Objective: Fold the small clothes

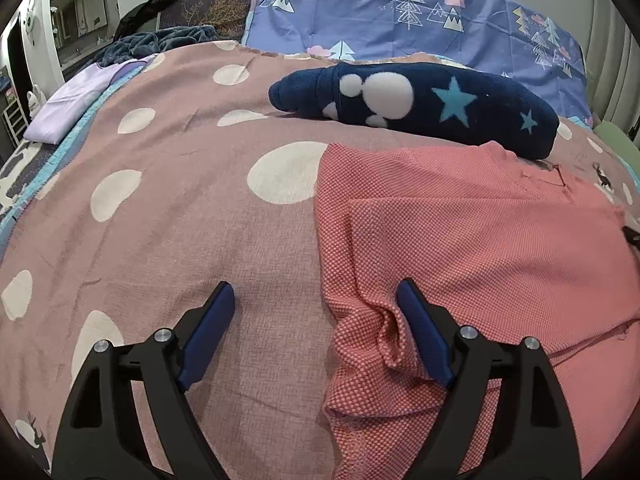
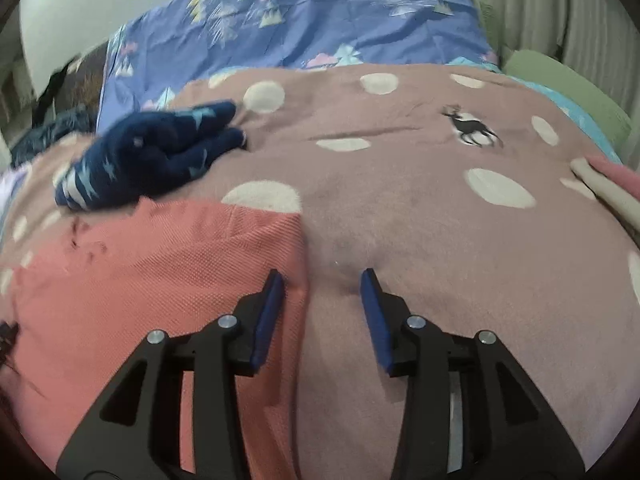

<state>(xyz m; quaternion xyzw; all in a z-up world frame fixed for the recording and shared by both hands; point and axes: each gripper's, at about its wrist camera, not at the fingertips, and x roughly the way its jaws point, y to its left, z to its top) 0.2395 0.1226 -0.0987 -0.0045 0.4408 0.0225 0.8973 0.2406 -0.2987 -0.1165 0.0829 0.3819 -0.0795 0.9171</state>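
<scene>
A pink knit garment (image 1: 472, 240) lies spread on the dotted mauve bedspread (image 1: 180, 208). My left gripper (image 1: 316, 292) is open over its left edge; the right finger (image 1: 420, 328) presses on a bunched fold of the cloth, the left finger sits over the bedspread. In the right wrist view the garment (image 2: 160, 264) lies at the left. My right gripper (image 2: 324, 276) is open astride its right edge, left finger (image 2: 272, 304) on the cloth, right finger on the bedspread (image 2: 460, 248). Nothing is gripped.
A folded navy fleece garment with stars (image 1: 420, 104) lies just beyond the pink one, also in the right wrist view (image 2: 152, 156). A blue tree-print pillow (image 1: 400, 12) is behind. A lilac folded cloth (image 1: 76, 100) lies far left. Folded beige and pink cloths (image 2: 608, 188) lie right.
</scene>
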